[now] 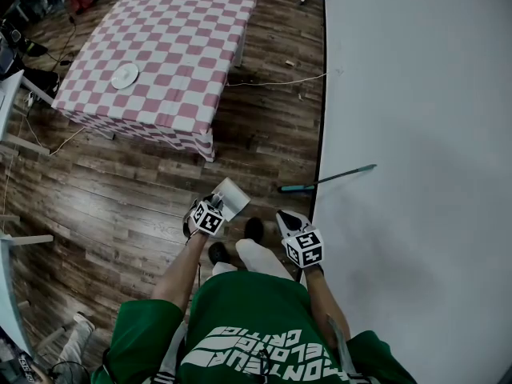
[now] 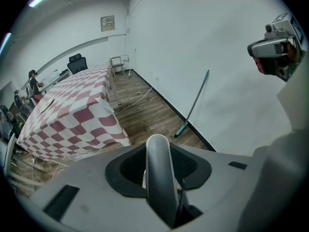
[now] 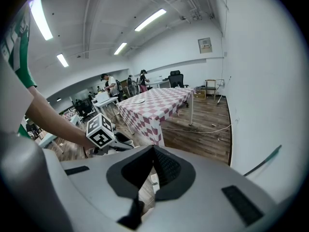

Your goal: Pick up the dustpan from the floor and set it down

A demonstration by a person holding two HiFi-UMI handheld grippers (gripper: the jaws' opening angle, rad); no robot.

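1. The left gripper (image 1: 217, 206) had its jaws closed on the dustpan (image 1: 232, 196). In the left gripper view the pale, rounded handle (image 2: 159, 173) ran up between the two black pads, which pressed on it from either side.
2. Seen from the head view, the pan's flat grey blade stuck out past the gripper's tips toward the near corner of the checked table (image 1: 160, 54). It was up off the wooden floor (image 1: 120, 206), just ahead of the person's dark shoes (image 1: 254, 229).
3. The right gripper (image 1: 285, 215) was closed on nothing. In its own view the pads met at the tip, with only floorboards showing through the gap below them.
4. The right gripper sat beside the left one, near the dustpan but apart from it, on the side toward the white wall (image 1: 416, 134).
5. A long-handled broom (image 1: 328, 179) leaned against that wall with its teal foot on the floor. It stood beyond the right gripper, well clear of the dustpan.
6. A white plate (image 1: 125, 75) lay on the red-and-white cloth, well away from both grippers.
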